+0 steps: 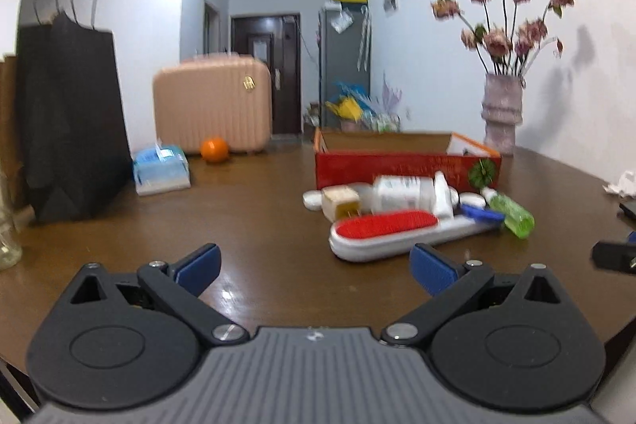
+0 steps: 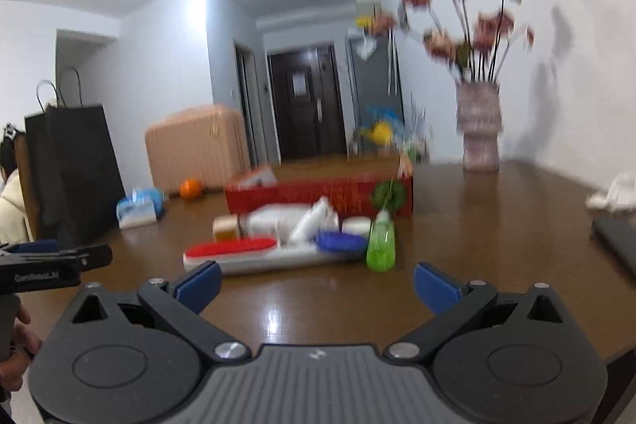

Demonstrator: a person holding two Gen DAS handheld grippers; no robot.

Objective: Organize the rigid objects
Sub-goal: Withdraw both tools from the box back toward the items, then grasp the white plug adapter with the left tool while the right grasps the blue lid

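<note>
With both claws, left claw (image 1: 316, 267) and right claw (image 2: 317, 283), spread wide and empty, bring one low and square onto the brush (image 1: 397, 231) lying mid-surface (image 1: 258, 209) just before the red box (image 1: 405, 165), closing across its narrow width.

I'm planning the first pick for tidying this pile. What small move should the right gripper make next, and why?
Probably ease the right gripper forward toward the green bottle. Its jaws stand open and empty, and the bottle lies nearest it, at the pile's edge, in front of the red box. The left gripper is also open, facing the red-and-white brush.
</note>
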